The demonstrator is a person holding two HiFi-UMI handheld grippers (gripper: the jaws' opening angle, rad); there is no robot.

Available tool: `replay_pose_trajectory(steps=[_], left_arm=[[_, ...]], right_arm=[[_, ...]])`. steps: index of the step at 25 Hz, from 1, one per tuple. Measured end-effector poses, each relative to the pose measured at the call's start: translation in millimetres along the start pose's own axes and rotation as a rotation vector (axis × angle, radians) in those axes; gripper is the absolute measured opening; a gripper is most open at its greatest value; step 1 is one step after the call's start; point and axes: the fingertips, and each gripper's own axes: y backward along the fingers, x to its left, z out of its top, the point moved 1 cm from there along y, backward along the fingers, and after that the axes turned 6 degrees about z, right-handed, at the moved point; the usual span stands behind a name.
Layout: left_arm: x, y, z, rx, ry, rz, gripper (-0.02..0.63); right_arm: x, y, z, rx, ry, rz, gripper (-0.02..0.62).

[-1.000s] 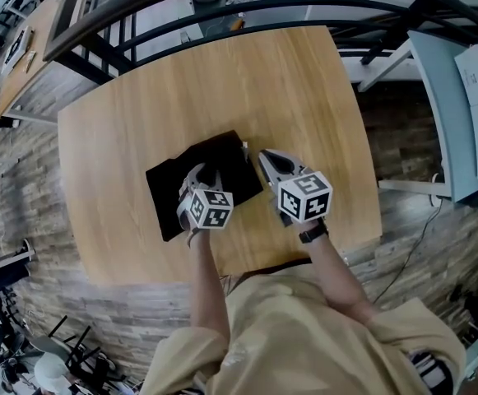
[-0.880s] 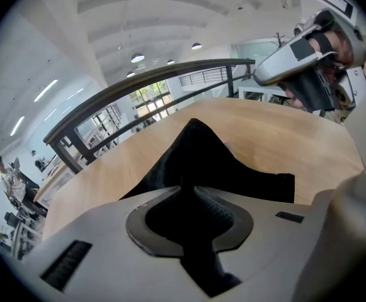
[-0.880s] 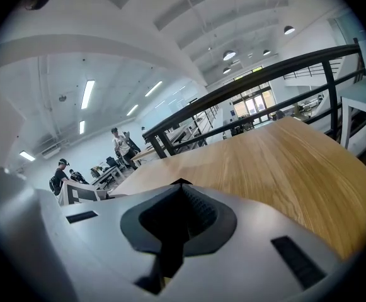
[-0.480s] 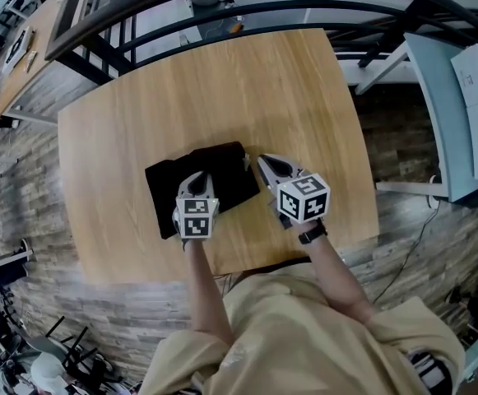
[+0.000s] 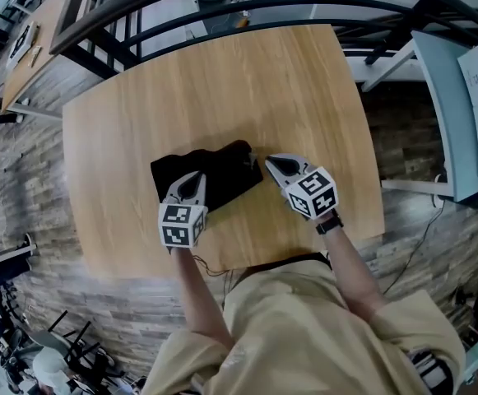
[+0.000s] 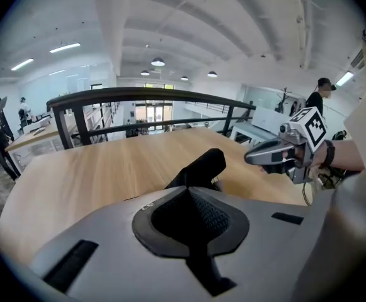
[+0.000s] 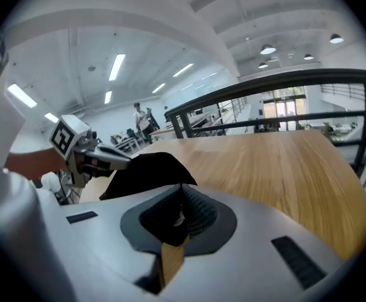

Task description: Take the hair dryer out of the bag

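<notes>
Near the table's front edge, the black bag is lying slumped. It's looking soft and limp, w/ fabric tenting up where pinched. The left gripper is clamping shut on a fold at the bag's near-left side, and the right gripper is pinching its right edge. The hair dryer isn't showing, so it's prob. sitting inside. It's likely rigid and heavier than the cloth, so I'd be going for the handle.

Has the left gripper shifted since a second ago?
Yes. The left gripper has pulled back toward the near edge of the table, shut on the bag.
</notes>
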Motion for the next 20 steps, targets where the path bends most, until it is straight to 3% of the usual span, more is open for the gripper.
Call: replay_pose_trajectory(steps=[9,13,15,20], left_arm=[[2,11,-7,-0.008,-0.033,-0.083,0.017],[6,13,-7,-0.019,-0.022,-0.099,0.017],[8,13,-6,-0.022,-0.018,-0.101,0.017],[9,11,-6,-0.019,-0.02,-0.113,0.017]], right_arm=[[20,-61,-8,0.263,0.516,0.246,0.015],[21,-81,-18,0.352,0.613,0.308,0.02],[22,-90,-29,0.419,0.655,0.342,0.135],[16,-106,-57,0.589,0.781,0.371,0.148]])
